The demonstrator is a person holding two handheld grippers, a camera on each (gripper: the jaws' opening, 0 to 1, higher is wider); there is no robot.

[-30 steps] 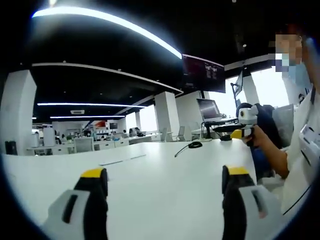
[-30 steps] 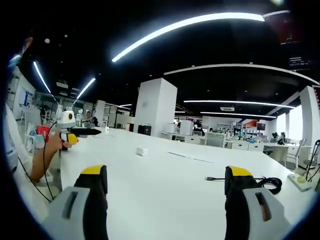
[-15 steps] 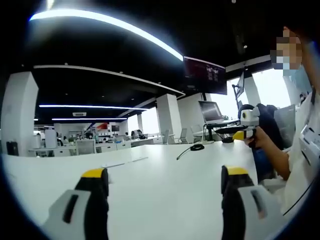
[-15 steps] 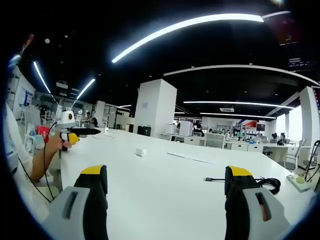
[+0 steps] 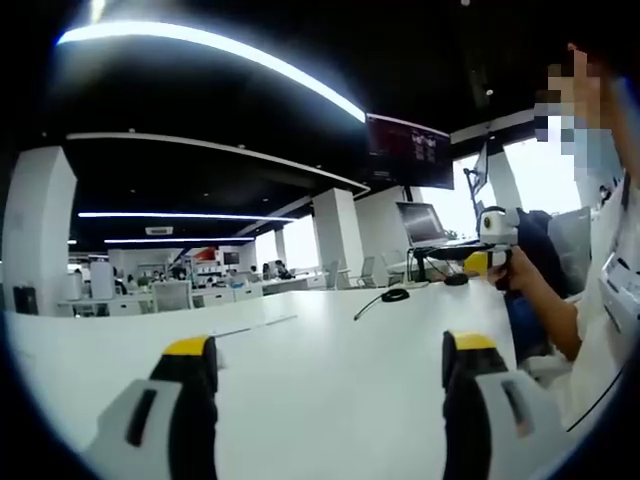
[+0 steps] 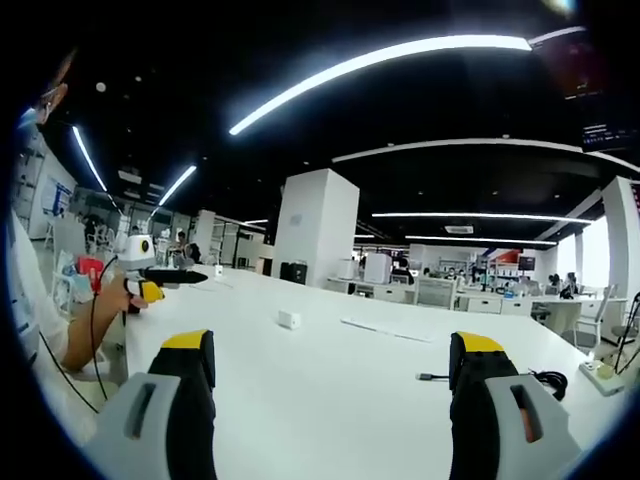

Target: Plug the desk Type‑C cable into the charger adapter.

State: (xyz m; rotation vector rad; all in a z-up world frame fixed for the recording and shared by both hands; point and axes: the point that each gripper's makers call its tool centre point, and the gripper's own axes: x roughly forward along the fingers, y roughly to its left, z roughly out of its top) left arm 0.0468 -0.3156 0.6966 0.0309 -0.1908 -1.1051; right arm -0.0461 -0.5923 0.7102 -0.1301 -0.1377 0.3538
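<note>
A small white charger adapter [image 6: 289,319] stands on the white desk [image 6: 350,400] in the right gripper view, beyond and between my jaws. The black Type-C cable [image 6: 546,378] lies coiled at the right, partly behind my right jaw, its plug end [image 6: 428,377] pointing left. My right gripper [image 6: 330,355] is open and holds nothing. In the left gripper view the cable coil [image 5: 391,294] lies far across the desk. My left gripper [image 5: 330,358] is open above the desk, also holding nothing. Each gripper appears in the other's view, held in a hand: right gripper [image 5: 478,258], left gripper [image 6: 150,280].
A power strip [image 6: 603,371] sits at the desk's far right edge. Flat white strips [image 6: 385,330] lie past the adapter. A person's arm and torso [image 5: 590,300] stand at the desk's side. A laptop on a stand [image 5: 420,222] and rows of office desks are behind.
The right gripper view has tilted up a little, so the adapter and cable sit lower in it. The left gripper view has barely shifted. Both grippers stay open.
</note>
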